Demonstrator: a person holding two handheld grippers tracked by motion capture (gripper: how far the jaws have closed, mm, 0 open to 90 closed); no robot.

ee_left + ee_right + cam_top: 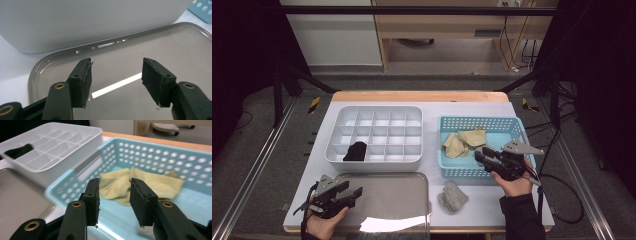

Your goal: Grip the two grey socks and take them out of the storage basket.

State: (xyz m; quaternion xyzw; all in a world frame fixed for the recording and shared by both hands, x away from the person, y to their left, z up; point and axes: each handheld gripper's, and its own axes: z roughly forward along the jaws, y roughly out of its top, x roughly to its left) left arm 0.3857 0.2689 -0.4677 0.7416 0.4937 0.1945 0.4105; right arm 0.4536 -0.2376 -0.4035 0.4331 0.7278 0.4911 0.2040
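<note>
Yellow cloth [140,185] was left in the basket [507,125]; one black piece [356,151] was binned; both grippers' jaws were parted, empty.

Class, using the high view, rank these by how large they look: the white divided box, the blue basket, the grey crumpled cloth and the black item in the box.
1. White divided box and blue basket: close in size, so I leave them unranked.
2. Grey crumpled cloth.
3. Black item, slightly smaller, partly hidden by the box's dividers.
</note>
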